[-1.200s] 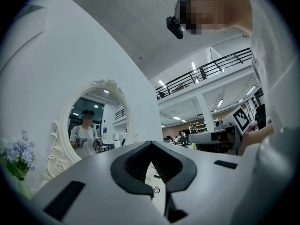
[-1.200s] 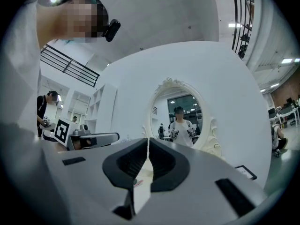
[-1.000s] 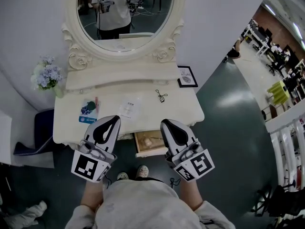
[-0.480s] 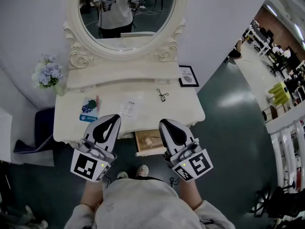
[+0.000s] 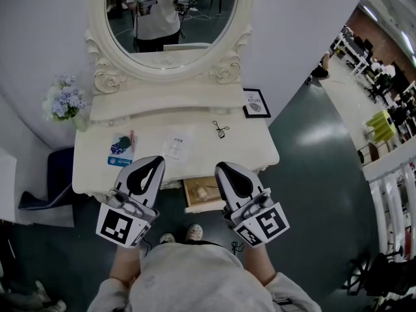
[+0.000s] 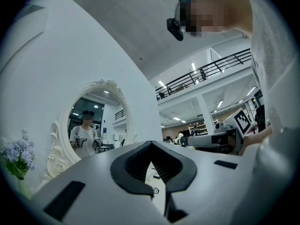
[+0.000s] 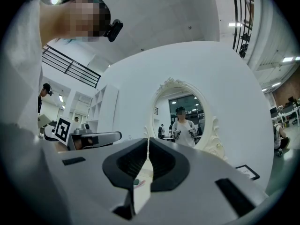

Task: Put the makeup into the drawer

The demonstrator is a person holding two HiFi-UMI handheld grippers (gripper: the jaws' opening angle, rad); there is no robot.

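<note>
While both pairs of jaws are pressed together at their tips with nothing between them, the left gripper (image 5: 153,163) and the right gripper (image 5: 223,168) hang side by side at the near edge of the tabletop (image 5: 247,145), pointing toward the mirror (image 5: 170,18); neither touches anything.

The makeup lies ahead of the left jaws: a blue sachet (image 5: 120,151) just ahead and a little to their outer side; a thin pink stick (image 5: 132,140) touching or just beside that sachet's far corner; a white sachet (image 5: 175,147) ahead and toward the gap between the two grippers. A small black item (image 5: 220,130) sits further ahead of the right jaws; what it is cannot be told. The open drawer (image 5: 195,206) stands below and between the two pairs of jaws, closer to the right one, with something pale inside, too small to name.

The sachets are probably light, limp and slick, lying flat against the tabletop; a pinch at a free edge or corner seems the best hold, since a jaw must slip under. The stick looks stiff and light but apt to roll; jaws set across its middle should hold it. Either pair must part first.
</note>
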